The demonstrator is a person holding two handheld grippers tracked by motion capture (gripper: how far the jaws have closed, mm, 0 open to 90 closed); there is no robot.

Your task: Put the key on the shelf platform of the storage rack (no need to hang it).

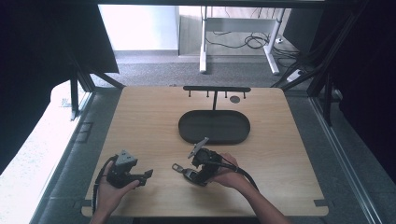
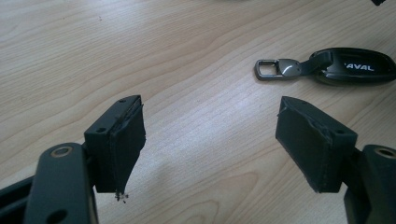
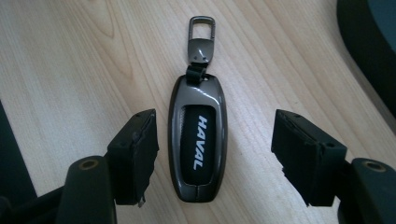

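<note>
1. Key fob (image 3: 197,148) was the thing in play: a dark glossy fob with white lettering and a metal clip (image 3: 201,35) on one end, lying flat on the bench (image 1: 149,116), toward the front edge and a bit right of centre.

2. Far left in the high view, the left tongs (image 1: 148,176) sat low over the bench with their tips aimed rightward at the fob. In the left gripper view they stood wide apart with only bare wood between them. The fob lay well apart from them, up and to the right, clip end closest.

3. Moving right, the clip end of the fob (image 1: 180,167) poked out toward the left tongs, so its long axis ran roughly left to right across the bench, body end under the right hand (image 1: 227,175).

4. Right tongs (image 3: 215,154) were the near ones by a mile. In the right gripper view they straddled the fob, standing wide, a gap on both sides and neither pad touching it. Long axis ran straight away from the camera, clip at the far end, so they'd close across its narrow width. Looked lined up for a grab, I reckon.

5. Further back, the dark oval tray (image 1: 187,133) with its hook rack (image 1: 215,88) sat behind the fob, near the right hand.
</note>
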